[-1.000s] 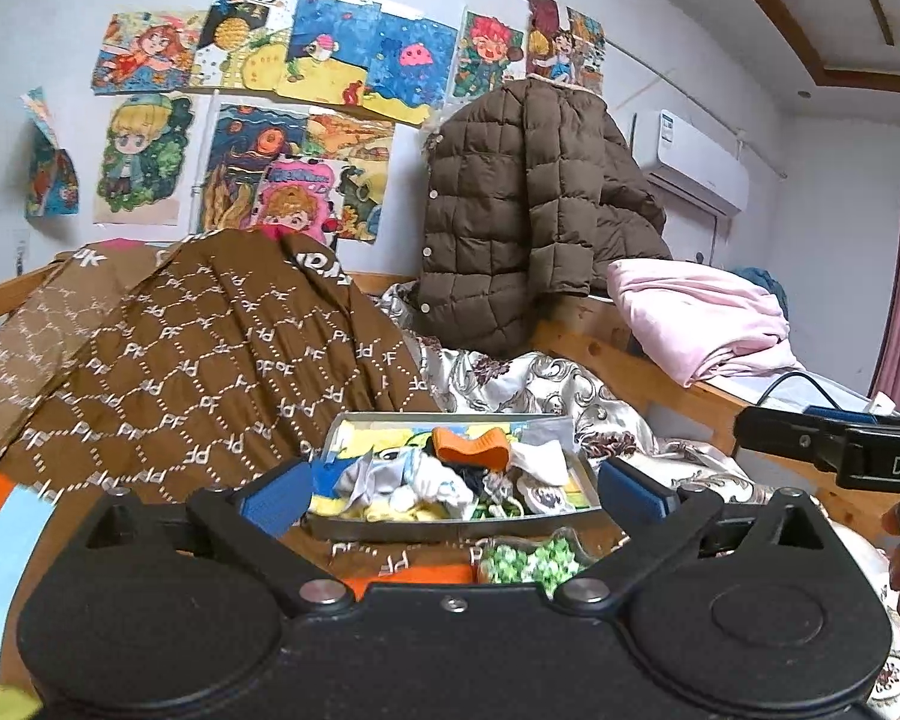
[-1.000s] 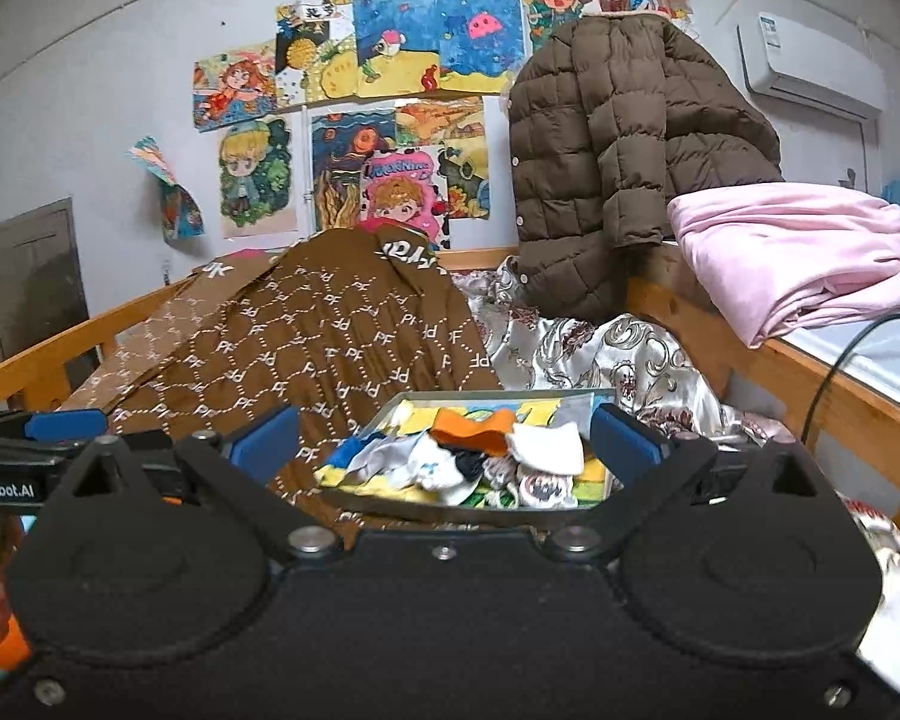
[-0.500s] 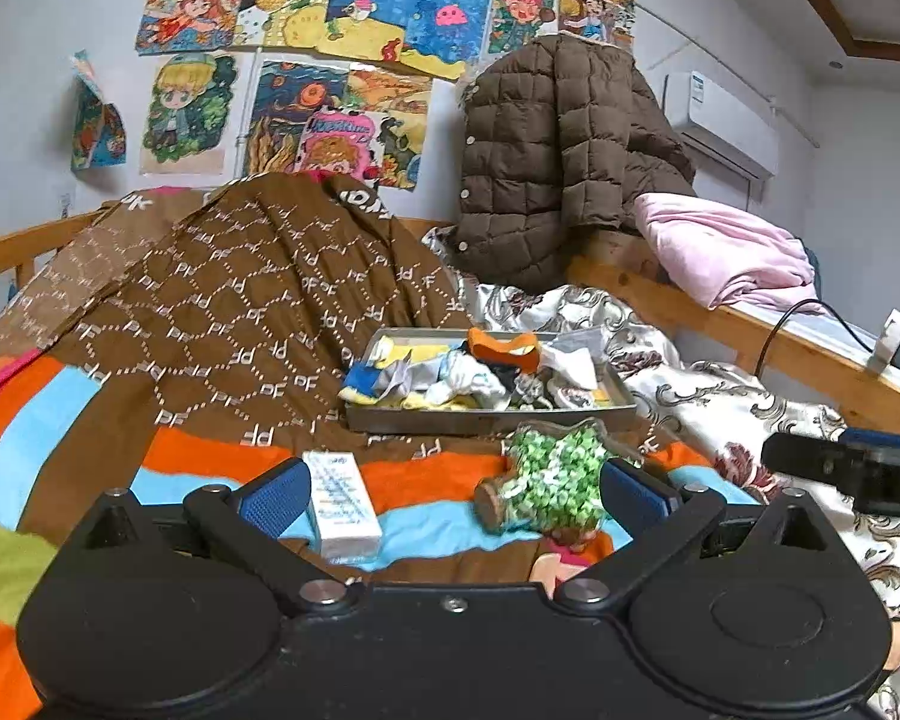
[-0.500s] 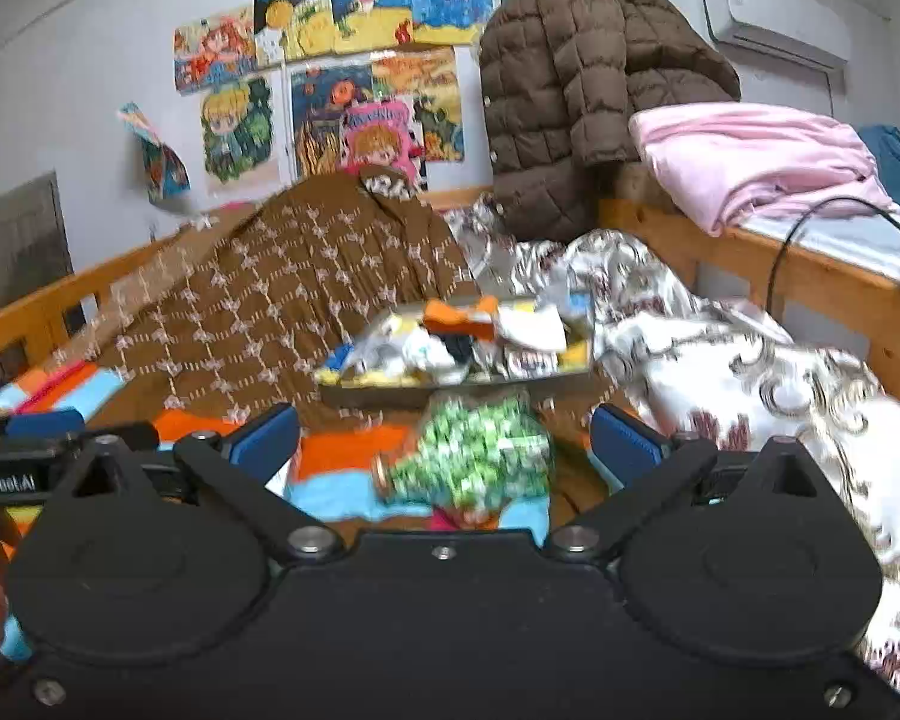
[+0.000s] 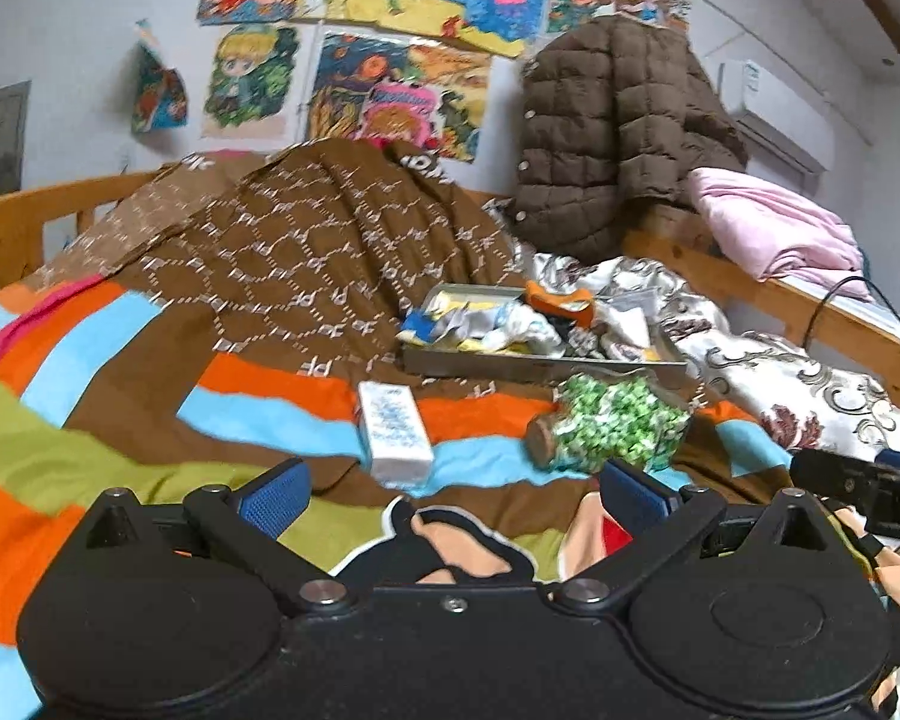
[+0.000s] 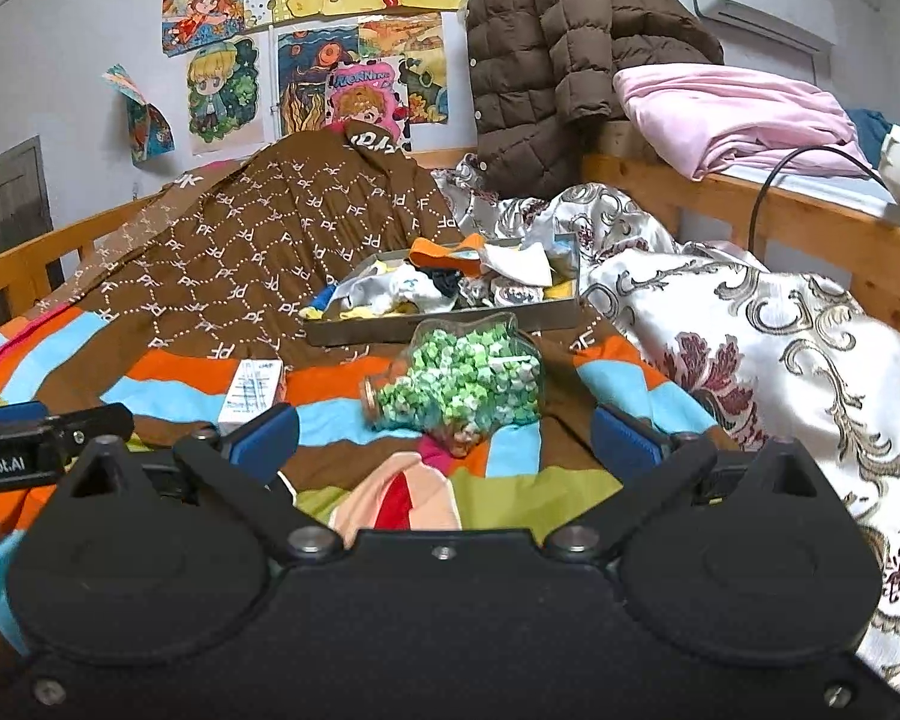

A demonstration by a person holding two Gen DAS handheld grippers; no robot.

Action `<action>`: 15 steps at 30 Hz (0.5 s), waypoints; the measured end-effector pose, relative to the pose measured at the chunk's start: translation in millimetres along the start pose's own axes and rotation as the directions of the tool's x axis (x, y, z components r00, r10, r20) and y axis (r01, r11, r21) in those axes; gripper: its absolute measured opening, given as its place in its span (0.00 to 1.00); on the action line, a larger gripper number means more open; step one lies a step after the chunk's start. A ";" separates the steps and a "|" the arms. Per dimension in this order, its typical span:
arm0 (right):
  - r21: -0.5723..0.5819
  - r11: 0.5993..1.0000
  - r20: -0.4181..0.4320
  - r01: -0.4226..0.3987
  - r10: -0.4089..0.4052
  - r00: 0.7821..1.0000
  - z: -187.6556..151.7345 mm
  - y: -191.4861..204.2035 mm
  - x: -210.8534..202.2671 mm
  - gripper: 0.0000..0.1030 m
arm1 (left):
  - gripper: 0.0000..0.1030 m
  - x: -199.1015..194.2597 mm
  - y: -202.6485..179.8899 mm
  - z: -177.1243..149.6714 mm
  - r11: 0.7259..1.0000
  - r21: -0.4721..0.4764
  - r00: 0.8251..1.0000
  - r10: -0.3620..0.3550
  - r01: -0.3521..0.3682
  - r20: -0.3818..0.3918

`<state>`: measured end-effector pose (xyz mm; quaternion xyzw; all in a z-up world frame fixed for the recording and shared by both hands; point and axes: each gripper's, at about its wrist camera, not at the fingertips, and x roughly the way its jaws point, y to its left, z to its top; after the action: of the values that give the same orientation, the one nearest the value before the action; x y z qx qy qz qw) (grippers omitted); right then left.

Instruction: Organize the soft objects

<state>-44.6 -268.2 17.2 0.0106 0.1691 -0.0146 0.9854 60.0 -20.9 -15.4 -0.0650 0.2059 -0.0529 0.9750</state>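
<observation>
A grey tray [image 5: 540, 365] [image 6: 438, 329] on the bed holds a jumble of several socks, with an orange one [image 5: 558, 299] [image 6: 435, 252] on top. In front of it lies a glass jar of green paper stars [image 5: 615, 426] [image 6: 459, 384] on its side, and a small white box [image 5: 393, 432] [image 6: 252, 390]. My left gripper [image 5: 450, 492] is open and empty, low over the striped bedspread, short of the box and jar. My right gripper [image 6: 444, 435] is open and empty, just short of the jar.
A brown patterned quilt [image 5: 306, 258] is heaped behind the tray. A white floral cover [image 6: 768, 348] lies to the right. A wooden rail [image 6: 780, 216] carries a brown jacket [image 6: 564, 60] and pink blanket [image 6: 732, 114]. Drawings hang on the wall.
Both grippers have pulled back from the tray and tilted down. The jar, the white box and the striped bedspread have come into view. Both stay open.
</observation>
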 end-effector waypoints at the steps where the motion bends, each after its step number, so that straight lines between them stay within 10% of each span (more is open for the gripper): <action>1: 0.003 1.000 -0.004 0.001 -0.001 1.000 -3.7 0.0 0.2 0.99 | 0.99 -0.4 1.1 -1.6 1.000 0.001 1.000 0.005 -0.005 -0.002; 15: 0.039 0.999 -0.083 -0.005 0.008 0.997 -19.6 0.4 11.7 1.00 | 0.99 -0.5 0.6 -16.0 0.998 -0.003 0.998 0.055 -0.055 -0.043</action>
<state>-40.1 -267.5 -5.3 0.0307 0.2094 -0.0143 0.9772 53.1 -21.9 -29.8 -0.0604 0.2288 -0.0269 0.9712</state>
